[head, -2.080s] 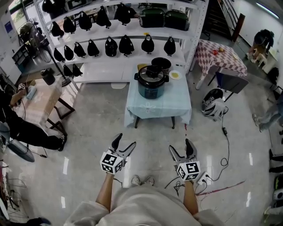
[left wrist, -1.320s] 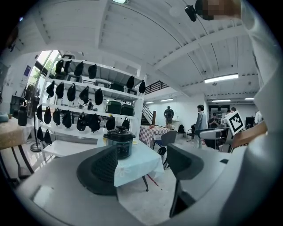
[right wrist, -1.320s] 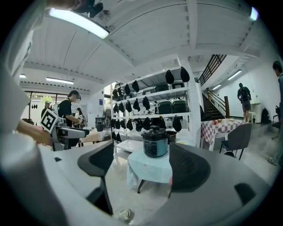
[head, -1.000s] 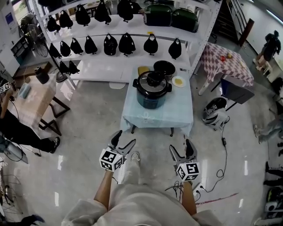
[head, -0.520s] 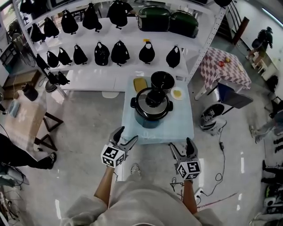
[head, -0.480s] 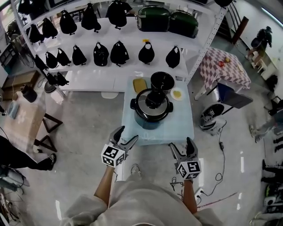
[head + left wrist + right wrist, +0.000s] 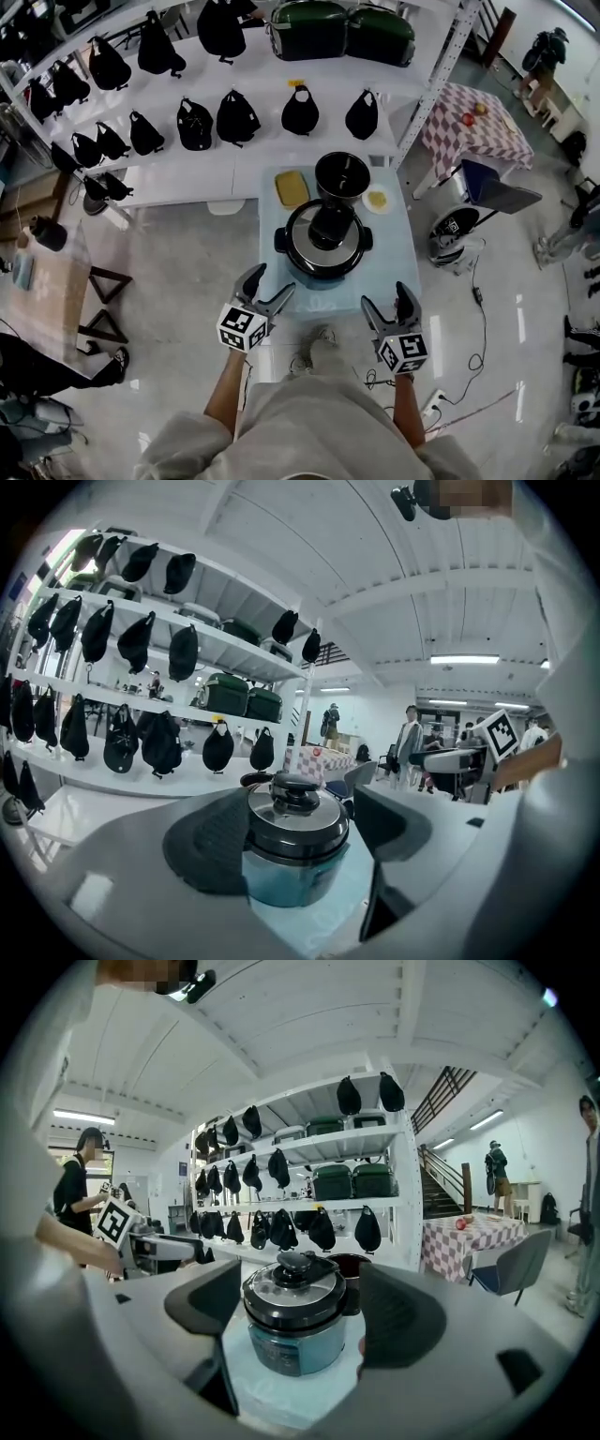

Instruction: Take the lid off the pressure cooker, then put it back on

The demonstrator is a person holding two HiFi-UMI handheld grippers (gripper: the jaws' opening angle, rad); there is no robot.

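Observation:
The teal pressure cooker [image 7: 322, 246] stands on a small table with a pale blue cloth [image 7: 380, 281]. Its steel lid [image 7: 323, 236] with a black knob sits shut on top. It shows between the jaws in the left gripper view as the cooker [image 7: 294, 860] and in the right gripper view as the cooker [image 7: 292, 1330]. My left gripper [image 7: 263, 288] is open, short of the table's near left corner. My right gripper [image 7: 393, 306] is open too, near the table's front right edge. Neither touches the cooker.
Behind the cooker on the table are a black inner pot [image 7: 341, 176], a yellow tray [image 7: 292, 187] and a small plate [image 7: 379, 200]. White shelves [image 7: 234, 150] with several black bags stand beyond. A checked table [image 7: 469, 127] and a chair [image 7: 497, 192] stand at right. Cables [image 7: 478, 309] lie on the floor.
I have walked up to the table: the cooker has come nearer and both open grippers now reach the table's front edge. Jaws have stayed open.

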